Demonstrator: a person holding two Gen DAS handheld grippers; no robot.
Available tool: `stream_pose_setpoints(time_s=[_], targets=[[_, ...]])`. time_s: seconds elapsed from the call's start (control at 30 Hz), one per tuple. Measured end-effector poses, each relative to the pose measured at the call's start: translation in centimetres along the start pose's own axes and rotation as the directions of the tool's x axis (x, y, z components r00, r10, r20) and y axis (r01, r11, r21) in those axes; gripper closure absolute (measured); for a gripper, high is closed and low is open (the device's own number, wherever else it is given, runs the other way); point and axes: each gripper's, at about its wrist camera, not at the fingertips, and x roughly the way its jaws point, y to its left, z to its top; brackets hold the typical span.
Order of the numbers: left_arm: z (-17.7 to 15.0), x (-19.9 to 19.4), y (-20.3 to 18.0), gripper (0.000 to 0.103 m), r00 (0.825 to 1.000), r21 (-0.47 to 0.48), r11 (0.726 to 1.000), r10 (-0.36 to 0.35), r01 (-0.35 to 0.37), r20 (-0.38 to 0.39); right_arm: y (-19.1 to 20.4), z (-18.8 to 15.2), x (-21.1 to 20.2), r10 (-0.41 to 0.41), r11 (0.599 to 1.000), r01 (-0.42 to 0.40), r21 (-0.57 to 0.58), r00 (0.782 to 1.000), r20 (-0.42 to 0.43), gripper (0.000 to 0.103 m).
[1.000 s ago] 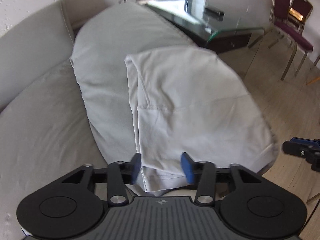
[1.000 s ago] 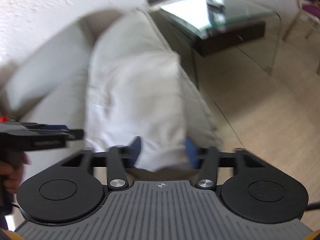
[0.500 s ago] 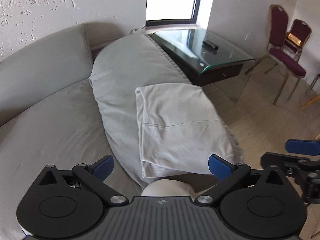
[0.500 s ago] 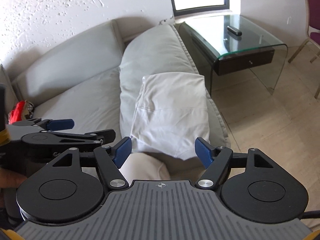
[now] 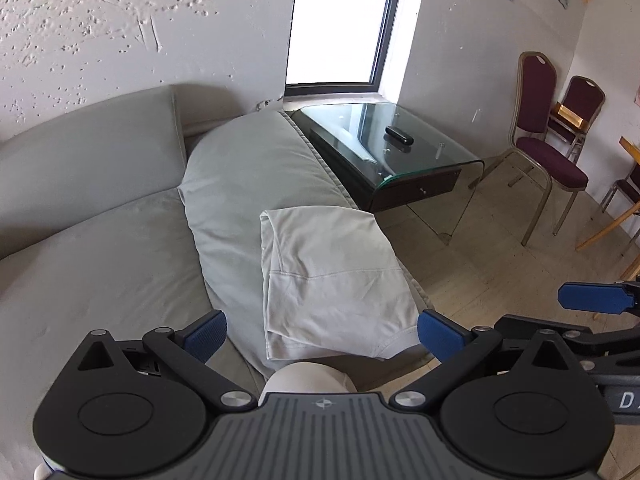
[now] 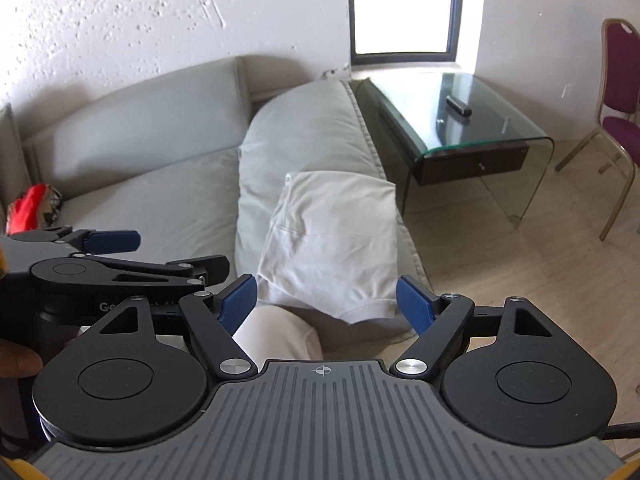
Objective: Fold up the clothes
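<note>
A folded white garment (image 5: pixel 332 280) lies flat on the grey sofa armrest cushion (image 5: pixel 248 176); it also shows in the right wrist view (image 6: pixel 336 232). My left gripper (image 5: pixel 322 334) is open and empty, pulled back above the garment's near edge. My right gripper (image 6: pixel 326 304) is open and empty, also drawn back from the near edge. Each gripper shows in the other's view: the right one at the right edge (image 5: pixel 592 300), the left one at the left (image 6: pixel 116 242). Neither touches the cloth.
A grey sofa seat (image 5: pixel 92 264) lies to the left. A glass side table (image 5: pixel 392 148) with a black remote (image 5: pixel 398 135) stands beyond the armrest. Maroon chairs (image 5: pixel 548 152) stand at the right. A red cloth (image 6: pixel 28 206) lies on the sofa. My knee (image 6: pixel 276 334) is below.
Both grippers have opened, let go of the garment's near edge, and pulled back and up. The garment now lies folded on the armrest cushion.
</note>
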Motion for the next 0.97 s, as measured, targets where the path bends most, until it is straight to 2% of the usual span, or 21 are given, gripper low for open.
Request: stream_pose_setpoints(time_s=[0.23,0.57,0.97], targets=[[-0.4,0.6,-0.2,0.002,0.999,0.015,1.000,-0.002,0.002,-0.032,-0.6,-0.3,0.4,0.006,1.000,-0.005,0.021,1.000,-0.020,0.021],[-0.6,1.6,-0.6,0.002,0.998,-0.012,1.000,-0.022,0.022,-0.066,-1.4,-0.7,0.9,0.003,0.999,-0.002,0.042,0.999,-0.033,0.021],[-0.7,2.0,-0.9,0.002,0.997,0.007,1.000,-0.022,0.023,-0.076,-1.8,-0.9,1.5,0.007,0.998,-0.004,0.057,0.999,-0.047,0.021]])
